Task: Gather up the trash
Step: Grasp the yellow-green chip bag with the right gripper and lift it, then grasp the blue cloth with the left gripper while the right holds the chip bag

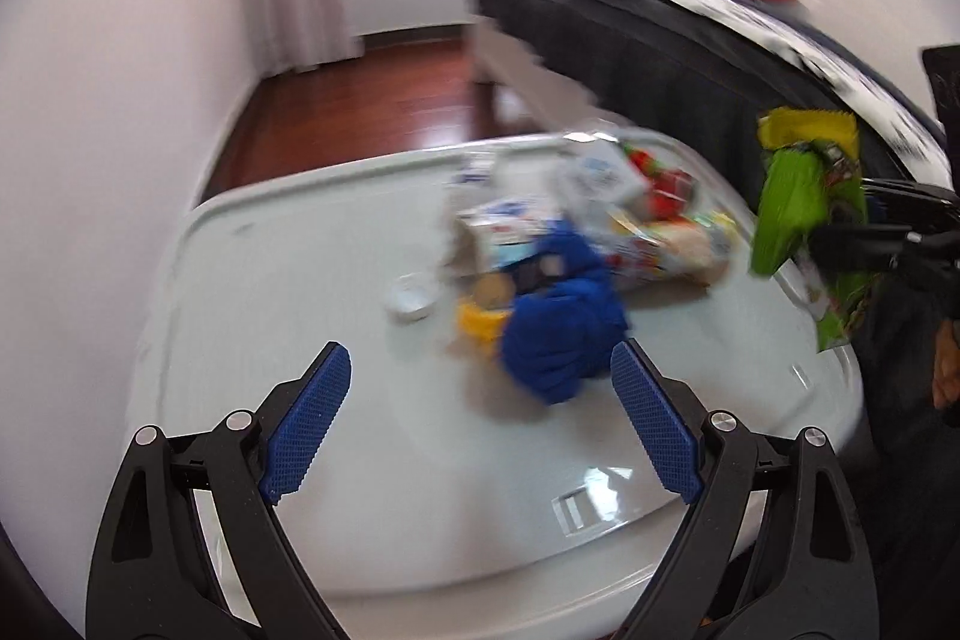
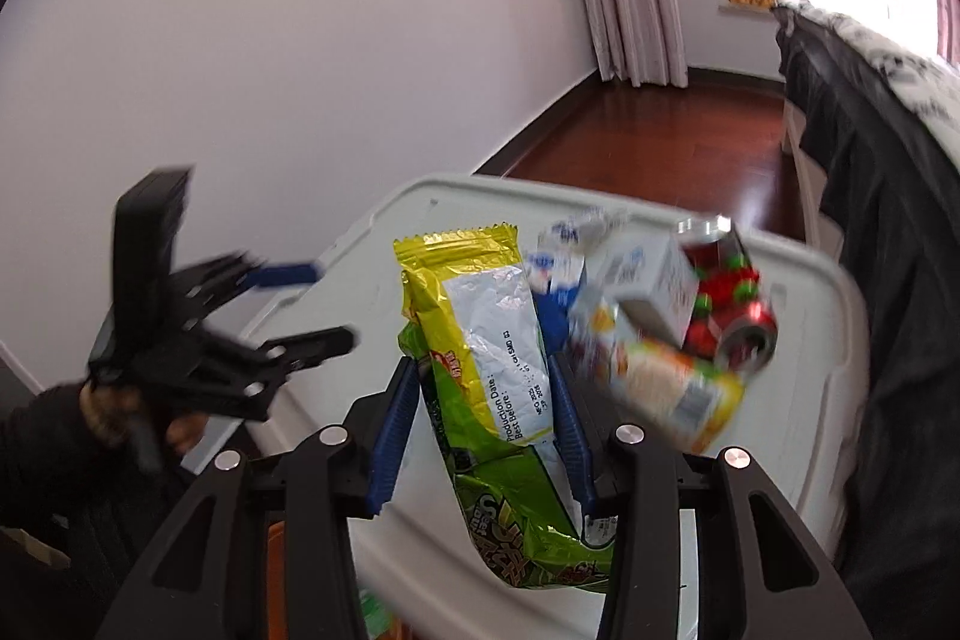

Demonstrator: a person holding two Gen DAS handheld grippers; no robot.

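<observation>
Green and yellow snack bag (image 2: 480, 376) with a silver panel, red can (image 2: 729, 301) with green dots, blue cloth (image 1: 561, 334), white table (image 1: 288, 280), blue gripper pads (image 1: 309, 421), reddish-brown floor (image 1: 360, 100).

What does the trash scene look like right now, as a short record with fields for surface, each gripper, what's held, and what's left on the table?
surface: white table
left gripper: open, empty, above the table near the blue cloth
right gripper: shut on green and yellow snack wrapper, which hangs off the table
left on table: red can, white carton, orange and yellow packet, small white cup
blur: heavy in the left view, finer labels unreadable
</observation>
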